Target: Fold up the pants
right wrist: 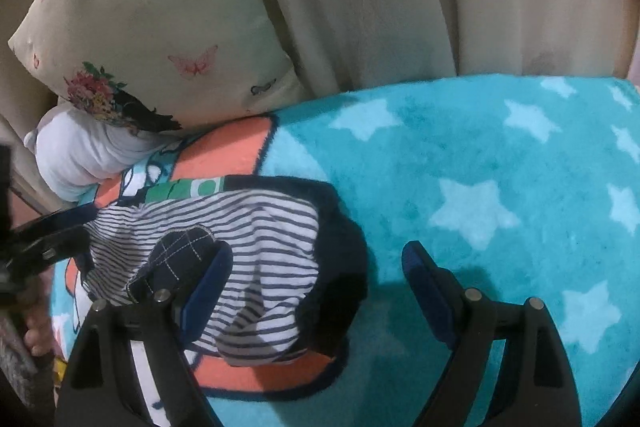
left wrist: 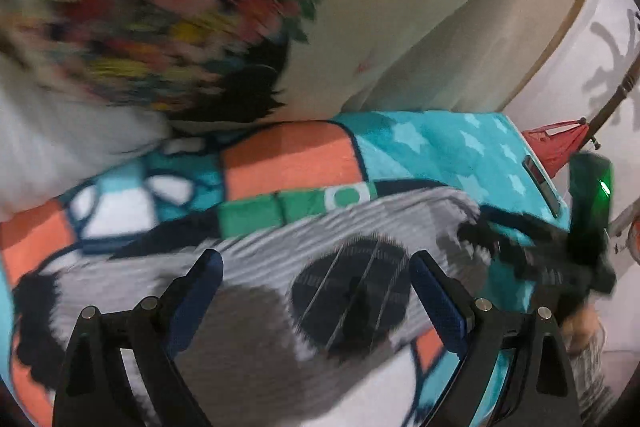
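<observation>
Striped white-and-navy pants (right wrist: 256, 267) with a dark checked patch (right wrist: 182, 247), lying bunched low and left of centre in the right wrist frame, on a turquoise star-print blanket (right wrist: 480, 187) with orange and green blocks. Right gripper (right wrist: 316, 263) at bottom centre, jaws spread wide and holding nothing; left blue pad (right wrist: 208, 287) over the striped cloth, right pad over bare blanket. Touching or just above: could not be told.

Left wrist frame blurred. Same pants (left wrist: 280, 247) across lower centre, patch (left wrist: 352, 287) between the blue pads. Left gripper (left wrist: 316, 267) likewise wide open, empty, above the fabric. Right gripper (left wrist: 560, 247) seen at right edge as a dark shape with a green light.

Cream pillow (right wrist: 160, 27) with flower and butterfly print at upper left, beige cushions (right wrist: 360, 7) behind.
</observation>
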A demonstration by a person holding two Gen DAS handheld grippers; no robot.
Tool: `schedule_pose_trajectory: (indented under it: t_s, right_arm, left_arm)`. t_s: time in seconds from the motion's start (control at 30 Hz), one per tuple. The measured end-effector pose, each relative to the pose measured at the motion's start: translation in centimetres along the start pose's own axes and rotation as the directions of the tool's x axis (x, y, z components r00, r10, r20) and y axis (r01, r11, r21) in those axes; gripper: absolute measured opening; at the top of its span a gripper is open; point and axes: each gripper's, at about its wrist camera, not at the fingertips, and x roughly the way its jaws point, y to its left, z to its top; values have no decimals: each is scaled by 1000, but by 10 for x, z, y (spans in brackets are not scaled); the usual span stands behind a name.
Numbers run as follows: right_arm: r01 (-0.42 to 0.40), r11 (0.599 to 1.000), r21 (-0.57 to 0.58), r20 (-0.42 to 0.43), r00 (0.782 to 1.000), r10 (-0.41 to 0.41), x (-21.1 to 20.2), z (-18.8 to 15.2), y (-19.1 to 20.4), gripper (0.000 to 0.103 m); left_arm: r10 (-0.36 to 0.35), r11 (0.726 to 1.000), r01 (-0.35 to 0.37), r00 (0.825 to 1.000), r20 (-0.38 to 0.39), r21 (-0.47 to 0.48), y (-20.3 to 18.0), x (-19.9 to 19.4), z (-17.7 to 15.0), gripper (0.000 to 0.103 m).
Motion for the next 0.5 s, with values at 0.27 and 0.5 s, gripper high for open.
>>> schedule_pose_trajectory:
  t_s: [0.27,0.5]
  right_arm:
    - [7,1000,-13,-21,1000,-7,23,-8,4,86]
    - [-36,999,-30,-4,999,36,20,-10,10,34]
  left_arm:
    - [-34,996,41,997,-74,84,-27,65,37,96]
    - [25,988,-9,994,-107,152,-44,82,39,35]
